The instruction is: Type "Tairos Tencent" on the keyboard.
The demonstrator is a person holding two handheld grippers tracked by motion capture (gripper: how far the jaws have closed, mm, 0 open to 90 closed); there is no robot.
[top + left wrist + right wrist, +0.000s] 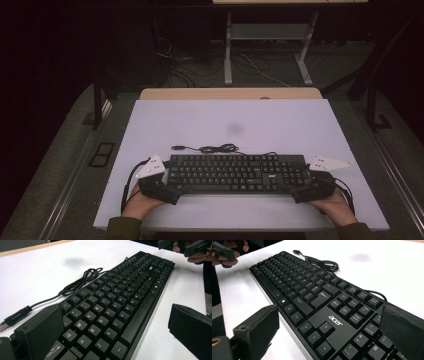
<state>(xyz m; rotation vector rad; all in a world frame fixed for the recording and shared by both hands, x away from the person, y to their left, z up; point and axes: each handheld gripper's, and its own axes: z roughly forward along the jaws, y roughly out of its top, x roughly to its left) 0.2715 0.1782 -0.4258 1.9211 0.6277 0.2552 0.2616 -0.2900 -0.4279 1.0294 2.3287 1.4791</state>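
Observation:
A black Acer keyboard (235, 173) lies along the near side of the white tabletop (200, 120). Its black cable (216, 148) is coiled just behind it and ends in a USB plug (177, 147). My left gripper (165, 182) is open at the keyboard's left end; in the left gripper view (115, 332) one jaw stands over the Tab corner and the other off the front edge. My right gripper (305, 186) is open at the number-pad end (330, 335), its jaws astride that end. Keyboard (117, 295) and cable (82, 280) run away ahead.
A faint grey smudge (234, 129) marks the tabletop behind the cable. The table's wooden far edge (230, 93) borders dark floor with loose wires and the white legs of another desk (227, 50). The table's near edge is close behind both hands.

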